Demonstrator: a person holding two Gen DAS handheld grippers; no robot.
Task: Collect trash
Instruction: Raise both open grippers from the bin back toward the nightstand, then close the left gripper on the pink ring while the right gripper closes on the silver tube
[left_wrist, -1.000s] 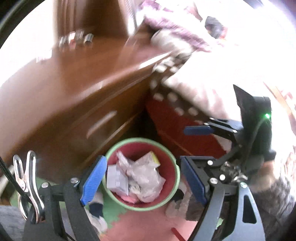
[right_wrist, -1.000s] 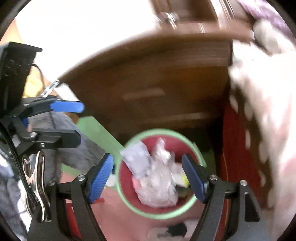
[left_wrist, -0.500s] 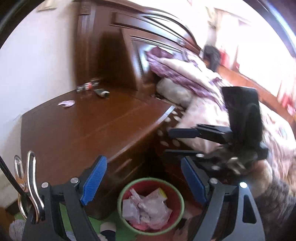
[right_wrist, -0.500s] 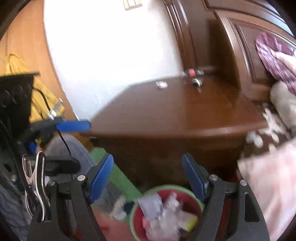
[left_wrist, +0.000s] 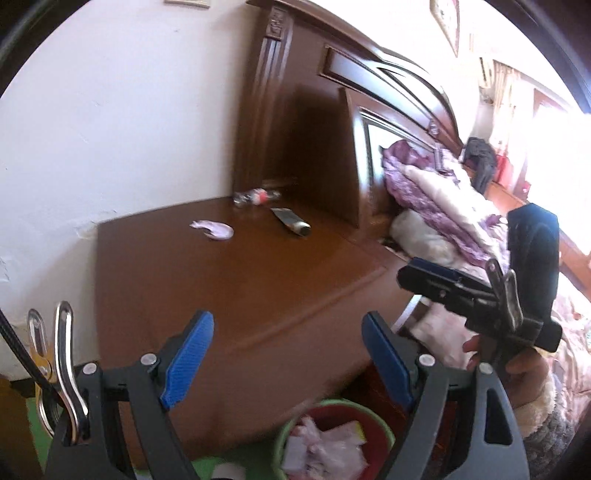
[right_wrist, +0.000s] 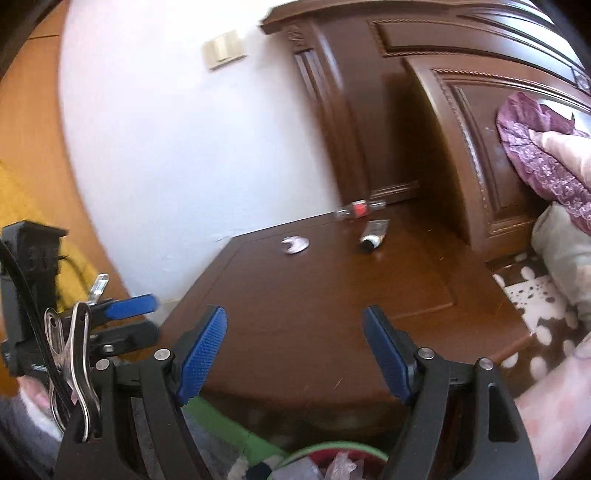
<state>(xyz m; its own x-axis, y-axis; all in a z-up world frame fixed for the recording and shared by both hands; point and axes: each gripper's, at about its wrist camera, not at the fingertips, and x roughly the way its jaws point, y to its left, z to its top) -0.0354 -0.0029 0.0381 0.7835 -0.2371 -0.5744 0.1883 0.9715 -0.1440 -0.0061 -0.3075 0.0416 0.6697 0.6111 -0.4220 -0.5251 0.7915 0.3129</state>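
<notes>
While both claws gape empty, glossy wooden nightstand (left_wrist: 258, 280), crumpled wrapper (left_wrist: 213, 229), squeezed tube (left_wrist: 291, 221).

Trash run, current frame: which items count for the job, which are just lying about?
Job:
- pale wrapper scrap on the nightstand
- squeezed tube
- small clear bottle with red label
- green-rimmed bin, already holding trash
- left tongs, right tongs, both open and empty

Lying about:
- bedding
- headboard
- wall switch
</notes>
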